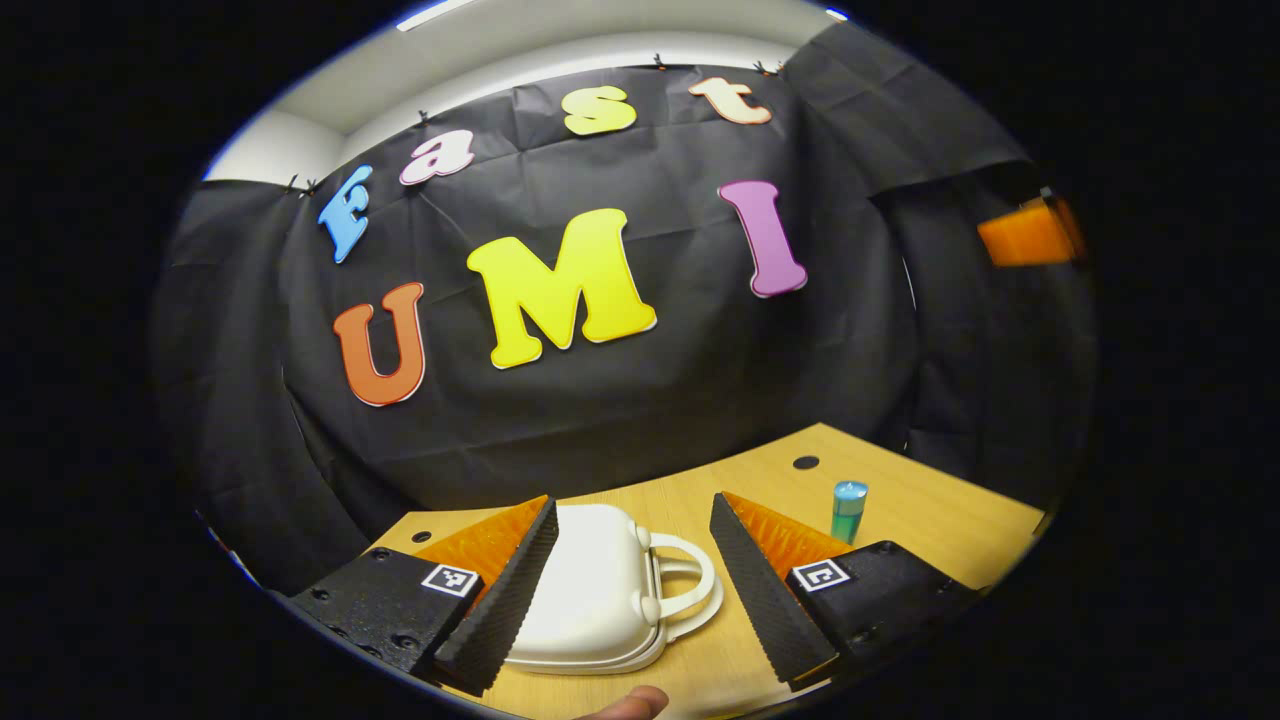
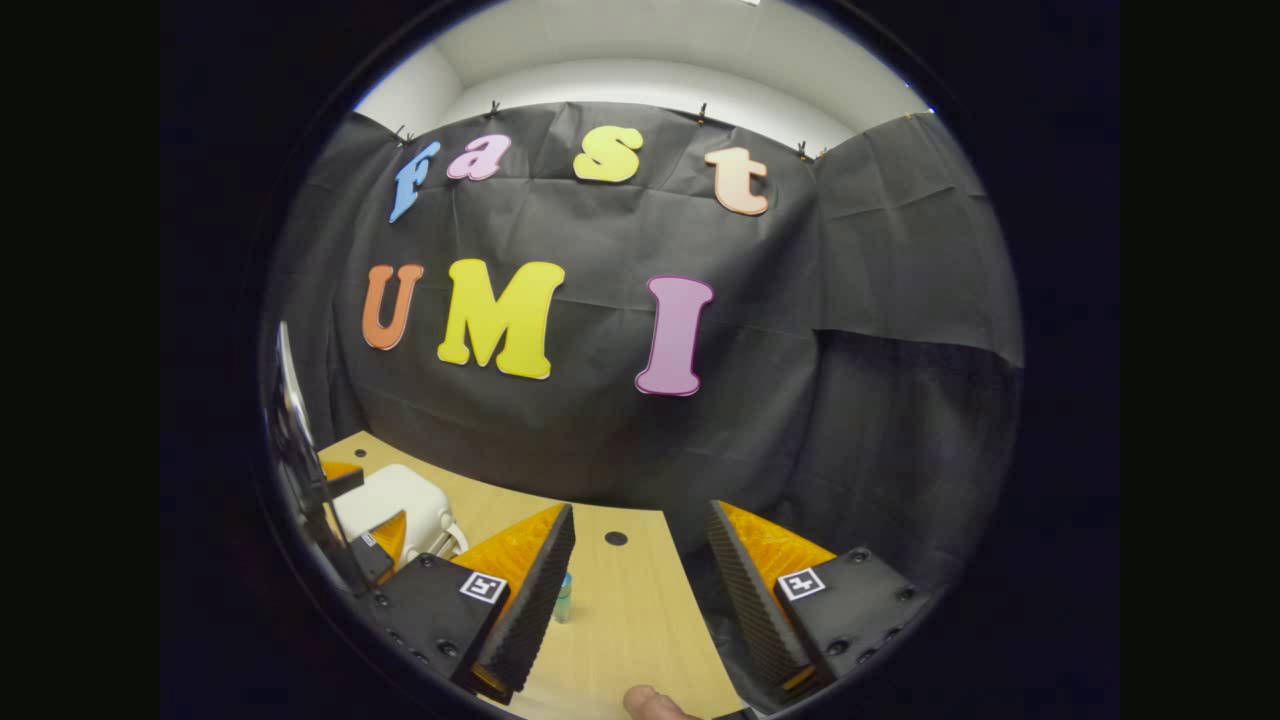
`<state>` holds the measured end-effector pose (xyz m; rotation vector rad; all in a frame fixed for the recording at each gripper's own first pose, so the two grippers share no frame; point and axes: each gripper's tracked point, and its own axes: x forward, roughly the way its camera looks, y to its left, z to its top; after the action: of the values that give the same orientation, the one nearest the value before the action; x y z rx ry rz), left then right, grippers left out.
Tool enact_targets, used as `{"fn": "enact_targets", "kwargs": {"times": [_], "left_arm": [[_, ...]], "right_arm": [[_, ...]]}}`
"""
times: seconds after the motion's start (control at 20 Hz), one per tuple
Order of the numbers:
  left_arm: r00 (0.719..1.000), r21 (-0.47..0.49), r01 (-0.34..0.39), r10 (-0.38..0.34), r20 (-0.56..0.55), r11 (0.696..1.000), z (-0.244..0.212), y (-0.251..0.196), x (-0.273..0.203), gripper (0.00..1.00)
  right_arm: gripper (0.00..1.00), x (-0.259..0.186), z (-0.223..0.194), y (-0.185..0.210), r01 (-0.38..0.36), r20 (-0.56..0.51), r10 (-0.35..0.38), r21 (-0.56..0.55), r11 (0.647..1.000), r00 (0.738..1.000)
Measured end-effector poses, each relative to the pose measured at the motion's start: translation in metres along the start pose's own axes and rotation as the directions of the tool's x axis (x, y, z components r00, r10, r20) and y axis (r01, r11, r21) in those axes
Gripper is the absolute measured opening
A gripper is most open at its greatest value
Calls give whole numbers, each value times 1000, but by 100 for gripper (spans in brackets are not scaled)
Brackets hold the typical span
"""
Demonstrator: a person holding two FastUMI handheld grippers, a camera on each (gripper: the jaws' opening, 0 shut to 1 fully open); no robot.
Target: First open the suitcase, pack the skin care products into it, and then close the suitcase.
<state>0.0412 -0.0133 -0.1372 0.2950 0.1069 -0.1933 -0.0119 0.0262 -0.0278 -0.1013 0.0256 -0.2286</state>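
Note:
A small white suitcase (image 1: 600, 590) with a loop handle lies closed on the wooden table (image 1: 930, 510), right in front of my left gripper (image 1: 632, 585), whose fingers stand wide open above its near side. A little bottle of blue-green liquid (image 1: 848, 510) stands upright to the right of the case. In the right gripper view my right gripper (image 2: 640, 585) is open over bare table near the right edge, with the bottle (image 2: 564, 597) peeking out beside its left finger. The suitcase (image 2: 395, 505) and the left gripper (image 2: 345, 540) show at far left.
The table has small round holes (image 1: 805, 462) in its top and ends at the black cloth wall behind. Its right edge (image 2: 690, 600) runs just under my right gripper. A fingertip (image 1: 630, 703) of the holding hand shows at the bottom of each view.

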Motion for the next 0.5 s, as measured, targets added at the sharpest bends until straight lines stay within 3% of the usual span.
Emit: {"fn": "enact_targets", "kwargs": {"times": [0.15, 0.25, 0.5], "left_arm": [[999, 137, 20, -14, -45, 990, -37, -15, 16, 98], [998, 252, 40, -24, -65, 967, -58, -25, 29, 98], [990, 479, 95, -30, -141, 872, -108, -47, 50, 97]], "right_arm": [[79, -2, 0, -12, 24, 6, -23, -35, 999, 1000], [78, -3, -11, -17, 25, -17, -26, -57, 998, 1000], [80, -2, -26, -32, 36, -54, -40, -81, 996, 998]]}}
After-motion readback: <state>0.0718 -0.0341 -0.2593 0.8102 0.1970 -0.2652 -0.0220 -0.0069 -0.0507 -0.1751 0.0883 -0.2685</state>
